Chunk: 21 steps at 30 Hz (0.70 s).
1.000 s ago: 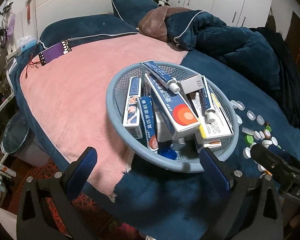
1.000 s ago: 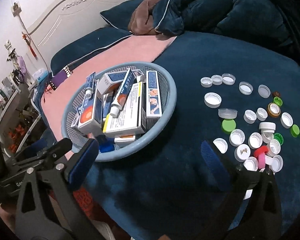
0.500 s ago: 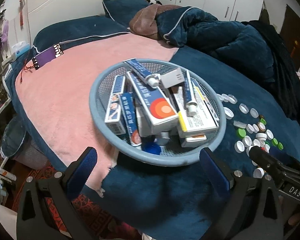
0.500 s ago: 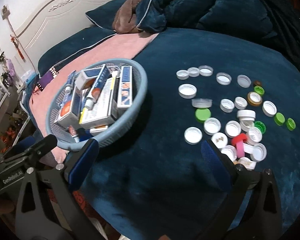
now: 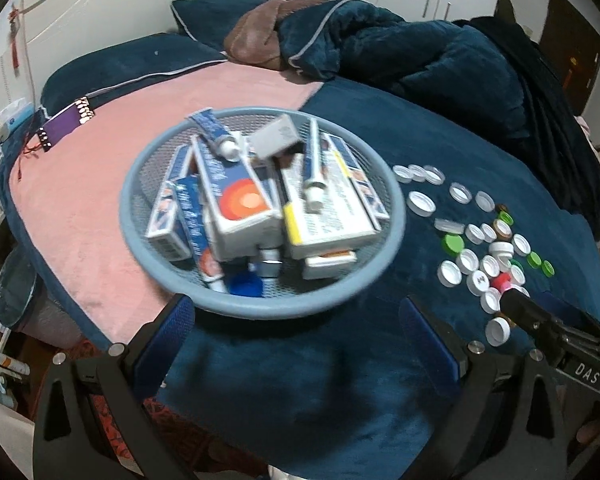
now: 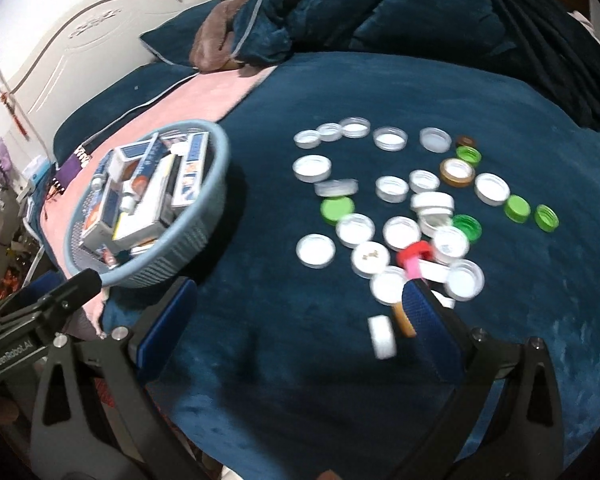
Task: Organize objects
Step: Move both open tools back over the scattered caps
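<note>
Both tongs are standing wide open and gripping nothing: the left gripper (image 5: 296, 328) is hovering just in front of the basket (image 5: 236, 308), and the right gripper (image 6: 296, 320) is hanging over bare blanket in front of the bottle caps (image 6: 396, 232), its blue-padded right finger (image 6: 424, 312) overlapping the nearest caps of the cluster. Each pair of fingers is showing woven blue pads on black angular frames.

Round and pale blue, with mesh walls and a smooth thick rim, the basket is sitting on the seam where the pink fleece cover (image 5: 84, 184) is meeting the plush dark blue blanket (image 6: 380, 80). It is heaped with rectangular cardboard medicine boxes (image 5: 240, 208) in white, blue and yellow, lying at slants, with ointment tubes (image 5: 314, 168) resting on top of them.

Right of the basket, well apart from it, the bottle caps are lying scattered on the blanket: small shallow discs, mostly white, several green, one gold-rimmed, and a red and pink piece (image 6: 414, 258) among them. A white cap (image 6: 382, 336) is lying alone nearer the right gripper.

Open blanket is stretching between the basket and the caps. Beyond the basket, a rumpled blue quilt (image 5: 400, 52) is piling up against the pillows.
</note>
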Available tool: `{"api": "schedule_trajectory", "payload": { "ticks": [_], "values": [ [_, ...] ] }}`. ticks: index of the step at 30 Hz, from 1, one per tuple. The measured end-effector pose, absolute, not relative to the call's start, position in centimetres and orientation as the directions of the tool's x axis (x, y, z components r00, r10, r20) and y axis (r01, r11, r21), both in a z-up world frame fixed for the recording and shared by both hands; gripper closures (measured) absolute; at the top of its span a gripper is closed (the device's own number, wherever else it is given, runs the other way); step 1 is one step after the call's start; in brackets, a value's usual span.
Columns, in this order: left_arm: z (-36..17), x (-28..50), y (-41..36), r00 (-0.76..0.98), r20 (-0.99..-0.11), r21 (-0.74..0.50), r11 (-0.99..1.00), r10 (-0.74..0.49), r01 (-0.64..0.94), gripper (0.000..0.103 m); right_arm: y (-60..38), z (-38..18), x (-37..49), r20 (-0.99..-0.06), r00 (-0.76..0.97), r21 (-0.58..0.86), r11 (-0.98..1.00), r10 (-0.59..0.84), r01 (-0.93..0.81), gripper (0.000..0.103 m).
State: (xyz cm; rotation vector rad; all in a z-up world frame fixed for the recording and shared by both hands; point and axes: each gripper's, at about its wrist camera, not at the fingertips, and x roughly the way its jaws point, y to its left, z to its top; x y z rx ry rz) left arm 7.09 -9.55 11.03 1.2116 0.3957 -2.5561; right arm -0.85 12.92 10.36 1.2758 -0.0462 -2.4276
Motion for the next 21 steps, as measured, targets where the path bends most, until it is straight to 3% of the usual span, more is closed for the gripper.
{"api": "schedule_trajectory", "payload": {
  "ticks": [21],
  "values": [
    [8.5,3.1,-0.4,-0.575,-0.818,-0.153,-0.976,0.036,0.156,0.001,24.1,7.4,-1.7,-0.825,-0.521,0.215,-0.974,-0.219,0.069,0.0]
  ]
}}
